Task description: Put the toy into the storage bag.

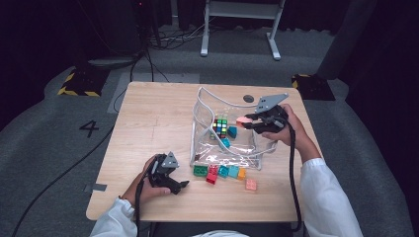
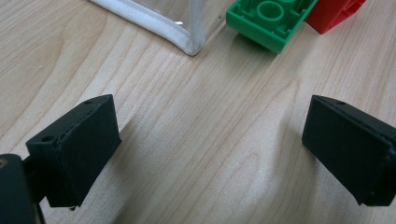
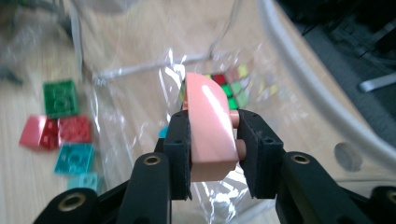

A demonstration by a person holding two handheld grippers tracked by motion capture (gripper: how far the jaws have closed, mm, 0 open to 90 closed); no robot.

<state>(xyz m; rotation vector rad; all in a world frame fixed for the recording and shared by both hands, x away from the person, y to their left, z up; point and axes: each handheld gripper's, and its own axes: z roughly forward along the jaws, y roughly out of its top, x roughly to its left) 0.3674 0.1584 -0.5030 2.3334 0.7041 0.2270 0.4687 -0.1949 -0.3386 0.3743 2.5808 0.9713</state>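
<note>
My right gripper (image 1: 245, 121) (image 3: 212, 140) is shut on a pink curved brick (image 3: 210, 126) (image 1: 242, 120), held over the open top of a clear plastic pouch (image 1: 202, 143) (image 3: 135, 102). Inside the pouch lie a colourful puzzle cube (image 1: 220, 127) (image 3: 231, 84) and teal bricks (image 1: 231, 132). My left gripper (image 1: 184, 185) (image 2: 210, 154) rests open on the wooden table (image 1: 148, 123) at the front left, nothing between its jaws. Just ahead of it lie a green brick (image 2: 268, 18) (image 1: 200, 170) and a red brick (image 2: 334, 11) (image 1: 212, 175).
A row of loose bricks lies in front of the pouch: green, red, teal (image 1: 223, 171), orange (image 1: 241, 173), and a pink one (image 1: 251, 184) nearer the front edge. A round hole (image 1: 248, 98) is set in the table's far side. White desk legs (image 1: 205, 34) stand on the floor beyond.
</note>
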